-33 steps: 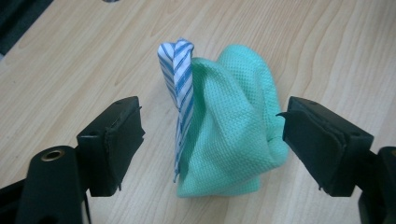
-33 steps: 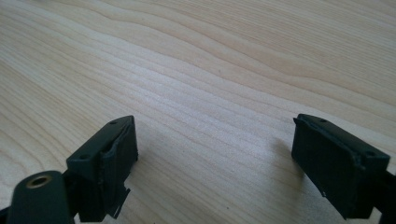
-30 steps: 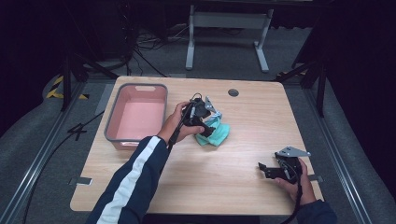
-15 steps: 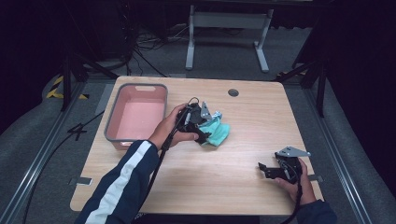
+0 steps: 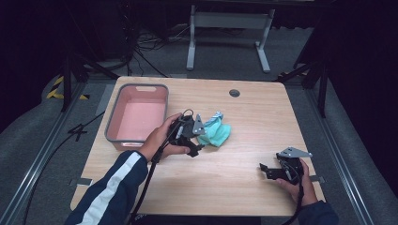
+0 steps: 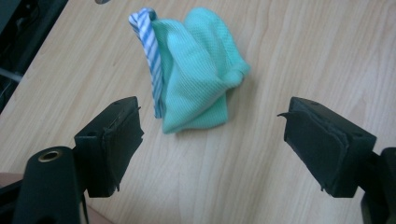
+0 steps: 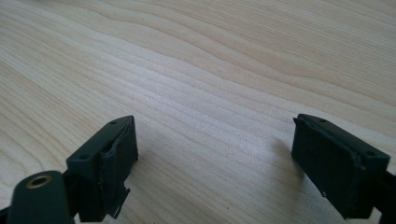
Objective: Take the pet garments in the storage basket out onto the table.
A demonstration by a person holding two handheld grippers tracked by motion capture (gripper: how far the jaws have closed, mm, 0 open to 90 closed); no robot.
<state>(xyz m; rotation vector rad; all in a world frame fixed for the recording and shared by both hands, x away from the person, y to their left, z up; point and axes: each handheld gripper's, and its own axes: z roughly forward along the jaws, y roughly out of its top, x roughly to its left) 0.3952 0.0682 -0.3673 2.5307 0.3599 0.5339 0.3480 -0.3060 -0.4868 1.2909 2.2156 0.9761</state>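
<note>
A crumpled green cloth (image 6: 201,79), with a blue-and-white striped edge along one side, lies loose on the wooden tabletop (image 5: 244,122) near its middle, right of a pink tub (image 5: 139,117). The left gripper (image 5: 196,137) sits just left of the cloth. In the left gripper view its jaws stand wide apart and hold nothing; the cloth lies beyond their tips, nearer one jaw than the other, touching neither. The right gripper (image 5: 268,169) rests at the near right of the tabletop, well apart from the cloth, jaws spread over bare wood.
</note>
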